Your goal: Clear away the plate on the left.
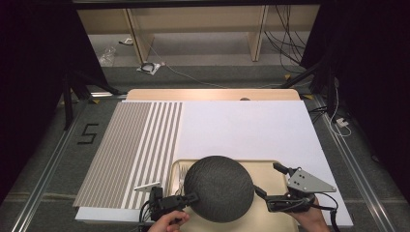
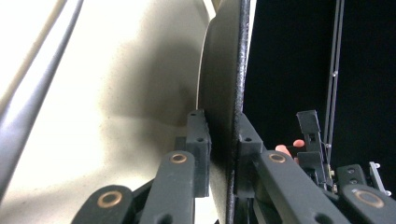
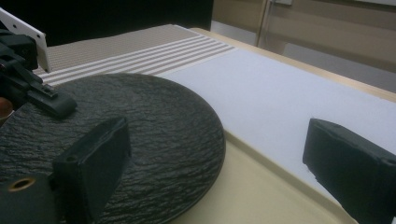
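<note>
A round black plate [image 1: 219,187] with a rough slate-like surface lies over the near half of a beige tray [image 1: 270,166]. My left gripper [image 1: 193,198] is shut on the plate's left rim, one pad above and one below the plate's edge [image 2: 229,93]. The right gripper [image 1: 268,179] stands open just right of the plate, one jaw over the rim and the other over the tray. In the right gripper view the plate [image 3: 140,126] spreads at the left between those jaws [image 3: 219,158], which do not touch it, and the left gripper [image 3: 46,100] grips its far edge.
The tray [image 3: 243,186] sits on a white sheet [image 1: 251,128] next to a striped mat [image 1: 130,145] at the left. A pale fork [image 1: 183,170] lies on the tray by the plate's upper left. Floor rails and cables lie around the table.
</note>
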`<state>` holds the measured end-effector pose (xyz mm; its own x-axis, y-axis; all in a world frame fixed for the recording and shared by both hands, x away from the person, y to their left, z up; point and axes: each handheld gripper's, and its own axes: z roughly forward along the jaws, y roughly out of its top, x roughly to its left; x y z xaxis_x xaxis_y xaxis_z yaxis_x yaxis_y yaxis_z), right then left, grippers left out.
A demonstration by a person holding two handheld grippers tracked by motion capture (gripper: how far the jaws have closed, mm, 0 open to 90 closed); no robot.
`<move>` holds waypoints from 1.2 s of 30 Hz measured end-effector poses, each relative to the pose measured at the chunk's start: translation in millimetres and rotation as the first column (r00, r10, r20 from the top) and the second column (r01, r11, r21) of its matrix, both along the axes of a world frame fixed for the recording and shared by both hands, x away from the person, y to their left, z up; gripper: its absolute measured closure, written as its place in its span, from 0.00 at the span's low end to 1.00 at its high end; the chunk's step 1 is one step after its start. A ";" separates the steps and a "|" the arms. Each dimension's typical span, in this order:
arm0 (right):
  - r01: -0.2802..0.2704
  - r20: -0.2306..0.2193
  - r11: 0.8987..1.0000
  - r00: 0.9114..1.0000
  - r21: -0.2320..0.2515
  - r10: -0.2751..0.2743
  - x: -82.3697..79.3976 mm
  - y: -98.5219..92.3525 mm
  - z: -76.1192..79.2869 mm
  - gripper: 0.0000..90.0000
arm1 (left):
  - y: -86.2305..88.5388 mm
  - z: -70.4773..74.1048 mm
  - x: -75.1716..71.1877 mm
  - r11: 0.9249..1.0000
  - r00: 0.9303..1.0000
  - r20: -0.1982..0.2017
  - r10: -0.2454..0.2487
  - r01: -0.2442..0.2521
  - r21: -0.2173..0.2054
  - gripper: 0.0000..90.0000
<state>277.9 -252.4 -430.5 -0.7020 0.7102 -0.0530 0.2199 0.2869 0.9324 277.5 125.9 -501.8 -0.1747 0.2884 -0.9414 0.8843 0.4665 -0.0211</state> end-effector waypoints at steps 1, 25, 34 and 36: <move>0.000 -0.001 1.000 1.000 0.000 0.000 0.0 0.0 0.0 0.10 | -0.5 -0.1 0.1 1.000 1.000 0.002 -0.002 0.002 0.001 0.89; -0.003 0.001 1.000 1.000 0.001 0.003 0.0 0.3 -0.1 0.10 | -17.5 -7.0 -2.7 0.996 0.996 -0.012 -0.086 0.086 0.028 0.89; -0.001 -0.004 1.000 1.000 0.002 0.001 0.0 0.6 -0.2 0.10 | -23.8 -8.6 -3.5 0.996 0.996 -0.017 -0.090 0.090 0.025 0.89; -0.001 -0.001 1.000 1.000 0.004 0.001 -0.1 0.6 -0.2 0.10 | -23.6 -9.0 -3.0 0.995 0.996 -0.022 -0.091 0.091 0.030 0.89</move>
